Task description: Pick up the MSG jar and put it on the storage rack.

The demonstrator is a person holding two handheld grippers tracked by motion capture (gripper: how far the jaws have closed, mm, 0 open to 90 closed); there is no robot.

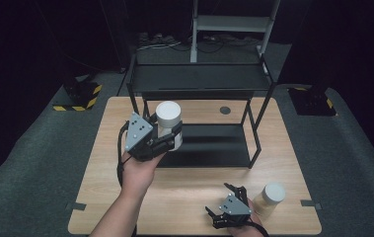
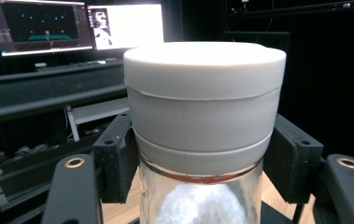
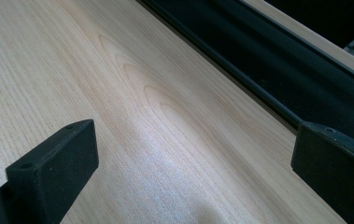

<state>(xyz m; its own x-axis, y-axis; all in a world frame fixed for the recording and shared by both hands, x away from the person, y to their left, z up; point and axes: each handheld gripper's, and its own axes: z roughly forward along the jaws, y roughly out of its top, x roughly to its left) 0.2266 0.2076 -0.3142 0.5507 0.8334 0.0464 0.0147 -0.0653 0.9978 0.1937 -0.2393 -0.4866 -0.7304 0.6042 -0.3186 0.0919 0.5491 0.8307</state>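
Jar (image 1: 168, 126) upright, white lid up, clamped between left gripper (image 1: 167, 139) jaws just under lid, held in front of black shelf rack (image 1: 200, 84). Second jar (image 1: 269, 198) stands on table (image 1: 189, 197), just beside right gripper (image 1: 231, 190), jaws spread, empty.

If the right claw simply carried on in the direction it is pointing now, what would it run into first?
Probably the wooden table top: the right claw is open and angled down at bare wood. Slid along the surface instead, it would reach the black shelf frame's bottom rail. Depth is hard to judge.
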